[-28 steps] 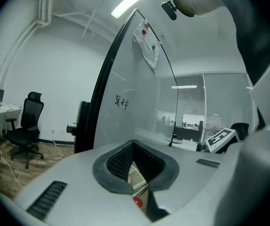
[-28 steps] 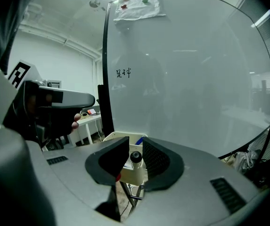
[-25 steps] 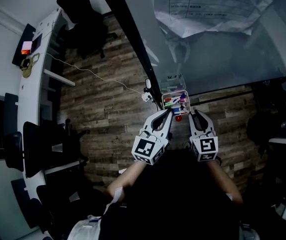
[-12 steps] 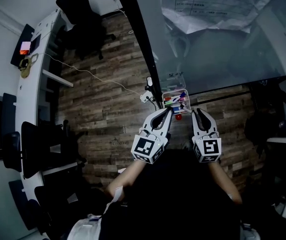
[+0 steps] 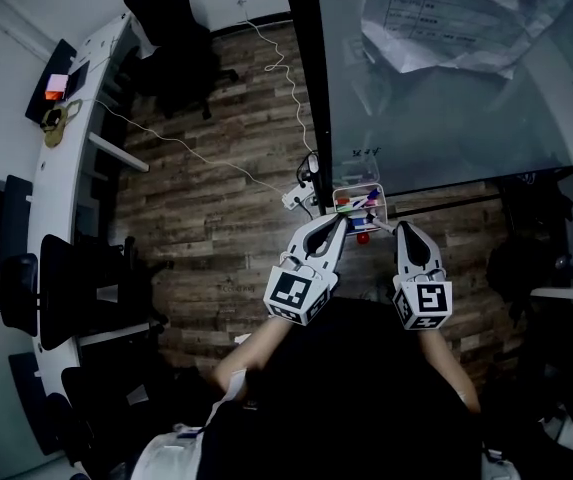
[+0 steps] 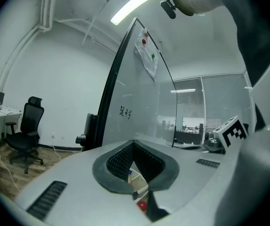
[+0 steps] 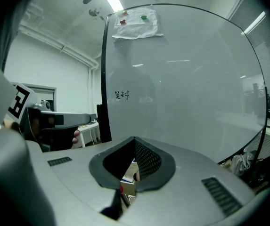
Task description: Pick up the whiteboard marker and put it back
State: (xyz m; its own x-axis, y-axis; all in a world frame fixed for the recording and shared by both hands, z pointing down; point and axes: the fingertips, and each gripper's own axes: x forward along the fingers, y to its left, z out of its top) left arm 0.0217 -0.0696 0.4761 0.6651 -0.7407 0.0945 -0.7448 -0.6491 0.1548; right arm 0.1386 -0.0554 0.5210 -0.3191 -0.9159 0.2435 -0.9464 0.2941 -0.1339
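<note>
A small clear marker tray [image 5: 358, 201] hangs at the bottom edge of the glass whiteboard [image 5: 446, 98], with several coloured markers [image 5: 356, 203] lying in it. A small red round thing [image 5: 362, 236] sits just below the tray. My left gripper [image 5: 338, 225] is shut and empty, its tips close to the tray's lower left corner. My right gripper [image 5: 398, 230] is also shut and empty, just right of and below the tray. In the left gripper view the jaws [image 6: 134, 145] meet, and the tray [image 6: 137, 182] shows through the gap behind them. The right gripper view shows the same gripper [image 7: 135, 141].
A black frame post [image 5: 306, 68] edges the board on the left. Papers [image 5: 446, 13] are pinned high on the glass, and small handwriting [image 7: 122, 95] is on it. A cable [image 5: 206, 153] runs over the wooden floor. Office chairs [image 5: 166, 18] and a white desk [image 5: 61, 168] stand to the left.
The head view has shifted, so the board and tray sit further right. Both grippers stay shut near the tray; the right one has drifted slightly right and down.
</note>
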